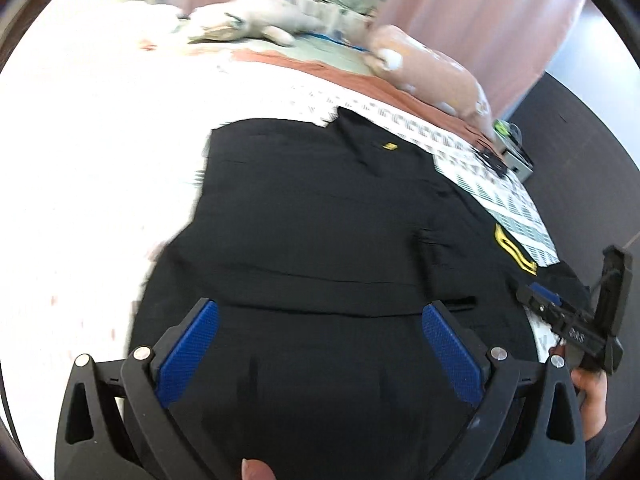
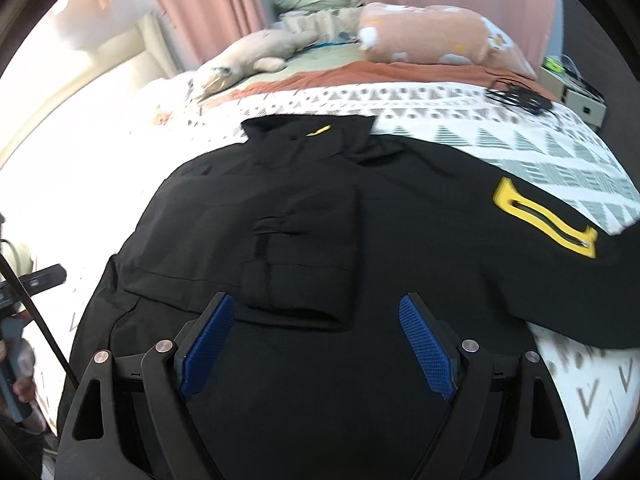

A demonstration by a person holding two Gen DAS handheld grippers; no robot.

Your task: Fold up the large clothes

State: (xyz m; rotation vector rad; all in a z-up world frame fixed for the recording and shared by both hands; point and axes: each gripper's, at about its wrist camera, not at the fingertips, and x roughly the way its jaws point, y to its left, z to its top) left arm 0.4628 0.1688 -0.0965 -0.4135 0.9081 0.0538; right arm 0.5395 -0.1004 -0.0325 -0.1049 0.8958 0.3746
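Hovering over black jacket [image 1: 312, 220]: left tongs [image 1: 320, 316], right tongs [image 2: 316, 312] wide apart, empty.

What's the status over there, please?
Left tool and right tool open, empty. Black jacket flat on bed, one sleeve folded across. Nothing in the way.

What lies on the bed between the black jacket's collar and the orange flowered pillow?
In the right wrist view, only patterned white bedsheet and a rust-orange blanket edge separate black jacket from orange flowered pillow.
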